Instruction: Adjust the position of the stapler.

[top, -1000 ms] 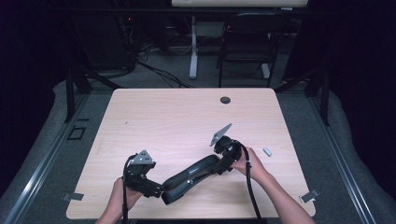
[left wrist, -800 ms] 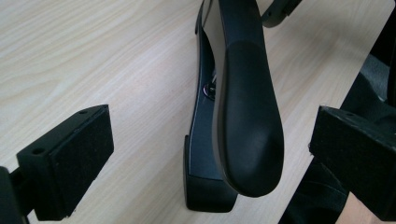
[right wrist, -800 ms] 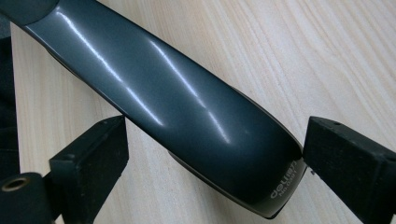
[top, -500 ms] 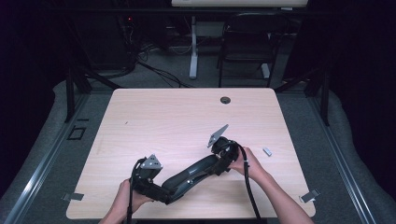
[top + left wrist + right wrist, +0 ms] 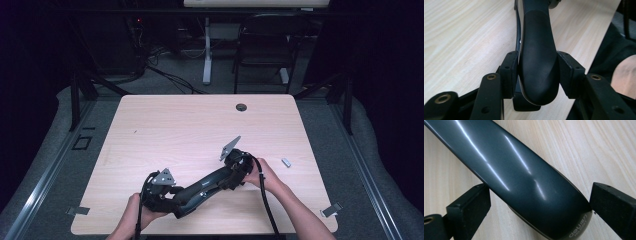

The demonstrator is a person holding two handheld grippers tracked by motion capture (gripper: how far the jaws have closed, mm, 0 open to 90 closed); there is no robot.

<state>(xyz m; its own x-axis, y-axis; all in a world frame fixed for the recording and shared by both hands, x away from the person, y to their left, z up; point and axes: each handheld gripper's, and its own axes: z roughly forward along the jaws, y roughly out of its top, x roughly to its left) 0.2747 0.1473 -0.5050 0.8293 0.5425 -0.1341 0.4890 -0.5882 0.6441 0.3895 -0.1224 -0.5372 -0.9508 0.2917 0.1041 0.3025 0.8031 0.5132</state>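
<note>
A long dark grey curved plastic piece [image 5: 205,186] lies slantwise on the wooden table [image 5: 200,125] near its front edge. My left gripper [image 5: 172,202] is at the piece's lower-left end. In the left gripper view that matt black rounded end [image 5: 537,57] sits between the jaws, which have just been closing, and both pads [image 5: 510,72] press on its sides. My right gripper [image 5: 231,175] holds the upper-right end. In the right gripper view the glossy end [image 5: 531,187], with small pale lettering, is clamped between the two pads [image 5: 469,205].
A small silver object [image 5: 286,162] lies on the table right of my right hand. A round cable hole [image 5: 241,107] is near the far edge. A chair [image 5: 265,40] and cables stand beyond the table. Metal clips [image 5: 332,210] lie by the front corners.
My left gripper has slid a little to the right along the front edge and its jaws have closed on the piece's near end. The right gripper has kept its place.
</note>
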